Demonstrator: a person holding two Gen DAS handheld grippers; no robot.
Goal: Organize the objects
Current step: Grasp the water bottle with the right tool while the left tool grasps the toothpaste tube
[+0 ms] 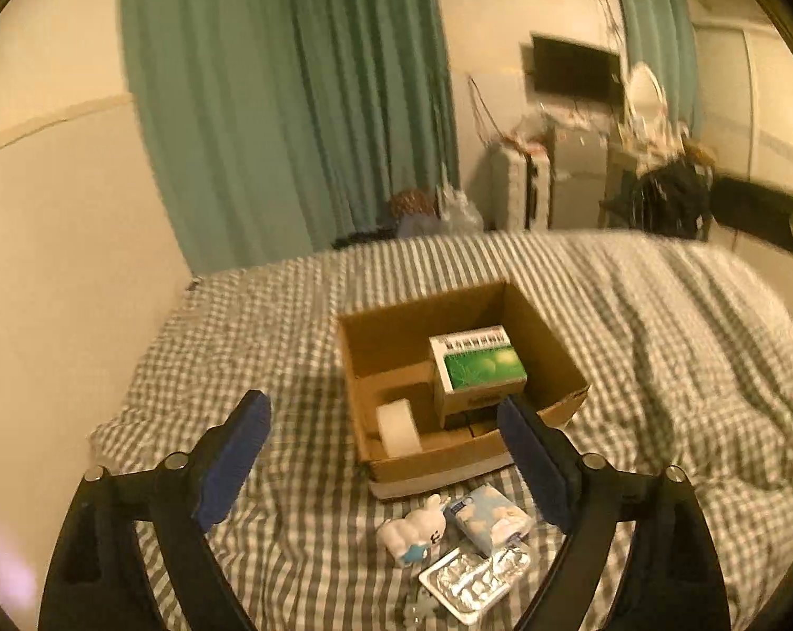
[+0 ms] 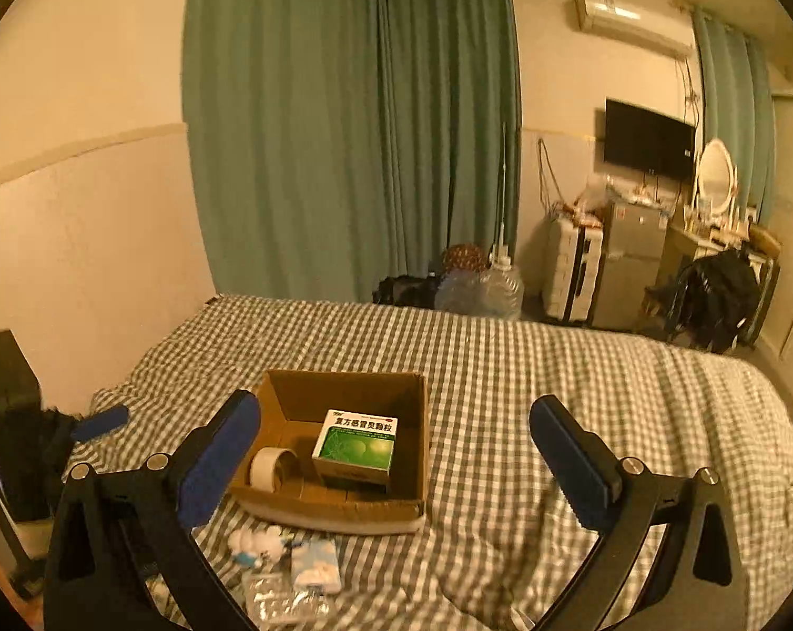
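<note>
An open cardboard box (image 1: pixel 438 465) (image 2: pixel 338 510) sits on the checked bedsheet. Inside it a green-and-white medicine box (image 1: pixel 478 363) (image 2: pixel 357 444) stands beside a roll of clear tape (image 1: pixel 398 427) (image 2: pixel 270 465). On the sheet in front of the box lie a small white toy figure (image 1: pixel 415 531) (image 2: pixel 260 541), a light-blue tissue pack (image 1: pixel 488 518) (image 2: pixel 317 562) and a foil blister pack (image 1: pixel 473 576) (image 2: pixel 281 602). My left gripper (image 1: pixel 380 413) hovers open above the box's near left corner, holding nothing. My right gripper (image 2: pixel 396 410) is open and empty too, above the box's right side.
The bed (image 2: pixel 554 420) runs along a cream wall (image 1: pixel 54 263) on the left. Beyond its far edge are green curtains (image 2: pixel 344 131), a water jug (image 2: pixel 496 284), a suitcase (image 2: pixel 572 273), a wall TV (image 2: pixel 649 139) and a cluttered dressing table (image 2: pixel 712 221). Rumpled sheet spreads right of the box.
</note>
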